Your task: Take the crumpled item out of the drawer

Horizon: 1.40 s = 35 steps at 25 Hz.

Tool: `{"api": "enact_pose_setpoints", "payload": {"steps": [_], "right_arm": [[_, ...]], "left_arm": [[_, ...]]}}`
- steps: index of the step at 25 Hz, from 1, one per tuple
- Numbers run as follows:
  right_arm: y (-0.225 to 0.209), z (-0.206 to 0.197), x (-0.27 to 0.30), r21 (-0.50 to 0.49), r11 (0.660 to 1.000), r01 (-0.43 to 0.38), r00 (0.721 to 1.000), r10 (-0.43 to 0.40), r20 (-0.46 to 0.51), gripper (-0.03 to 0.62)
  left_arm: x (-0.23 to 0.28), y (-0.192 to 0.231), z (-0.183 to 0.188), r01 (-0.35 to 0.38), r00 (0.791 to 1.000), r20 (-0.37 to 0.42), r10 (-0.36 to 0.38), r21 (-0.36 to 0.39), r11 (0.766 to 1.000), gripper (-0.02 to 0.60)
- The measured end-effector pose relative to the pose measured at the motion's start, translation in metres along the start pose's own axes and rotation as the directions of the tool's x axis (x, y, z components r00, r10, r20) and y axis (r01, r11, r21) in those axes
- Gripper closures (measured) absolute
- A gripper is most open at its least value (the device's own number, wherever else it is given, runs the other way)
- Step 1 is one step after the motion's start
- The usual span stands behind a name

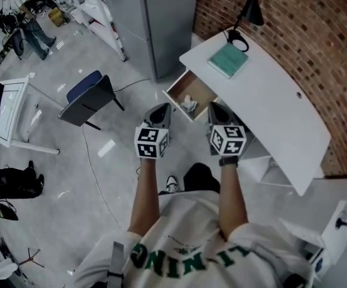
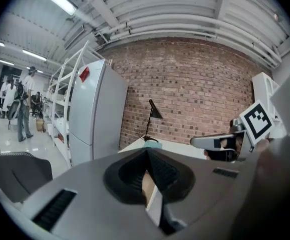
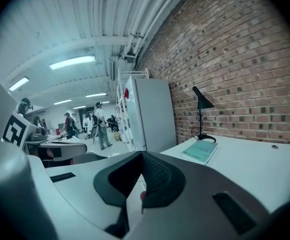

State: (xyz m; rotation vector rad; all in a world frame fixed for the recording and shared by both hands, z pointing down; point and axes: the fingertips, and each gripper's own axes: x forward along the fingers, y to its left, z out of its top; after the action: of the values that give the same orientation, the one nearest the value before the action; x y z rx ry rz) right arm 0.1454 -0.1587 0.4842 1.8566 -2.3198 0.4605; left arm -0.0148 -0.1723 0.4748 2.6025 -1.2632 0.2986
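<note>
In the head view a wooden drawer (image 1: 179, 92) stands pulled out from the left end of a white desk (image 1: 281, 110). A crumpled white item (image 1: 189, 105) lies inside it near the front. My left gripper (image 1: 161, 108) hovers just left of the drawer's front, and my right gripper (image 1: 216, 107) hovers just right of it. Both sit above the drawer and are shut, with nothing held. The left gripper view shows its closed jaws (image 2: 146, 154) aimed level at the brick wall, and the right gripper view (image 3: 140, 156) shows the same. The drawer is hidden in both gripper views.
A teal book (image 1: 228, 60) and a black lamp (image 1: 250, 8) sit on the desk's far end. A grey cabinet (image 1: 155, 23) stands behind the drawer, and a blue chair (image 1: 89, 98) to its left. People stand far off at the upper left (image 1: 32, 26).
</note>
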Motion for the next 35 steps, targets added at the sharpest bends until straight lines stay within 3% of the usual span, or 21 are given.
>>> {"api": "enact_pose_setpoints", "payload": {"steps": [3, 9, 17, 23, 35], "right_arm": [[-0.009, -0.026, 0.027, -0.001, 1.000, -0.011, 0.998, 0.011, -0.069, 0.592], [-0.033, -0.067, 0.090, -0.013, 0.998, -0.069, 0.973, 0.065, -0.222, 0.592], [-0.053, -0.135, 0.154, -0.010, 0.991, -0.131, 0.910, 0.116, -0.398, 0.592], [-0.065, -0.171, 0.195, -0.044, 0.988, -0.145, 0.866, 0.105, -0.489, 0.592], [-0.082, -0.248, 0.266, -0.055, 0.983, -0.174, 0.761, 0.099, -0.641, 0.592]], "left_arm": [[0.024, 0.011, -0.026, 0.017, 0.998, -0.067, -0.018, -0.025, 1.000, 0.588], [0.102, 0.036, -0.047, -0.011, 0.994, -0.112, 0.000, -0.095, 0.995, 0.588], [0.169, 0.046, -0.086, -0.007, 0.981, -0.193, -0.018, -0.129, 0.992, 0.588], [0.197, 0.063, -0.107, 0.012, 0.970, -0.238, -0.043, -0.127, 0.992, 0.588], [0.236, 0.102, -0.156, 0.039, 0.945, -0.307, -0.114, -0.241, 0.970, 0.588]]}}
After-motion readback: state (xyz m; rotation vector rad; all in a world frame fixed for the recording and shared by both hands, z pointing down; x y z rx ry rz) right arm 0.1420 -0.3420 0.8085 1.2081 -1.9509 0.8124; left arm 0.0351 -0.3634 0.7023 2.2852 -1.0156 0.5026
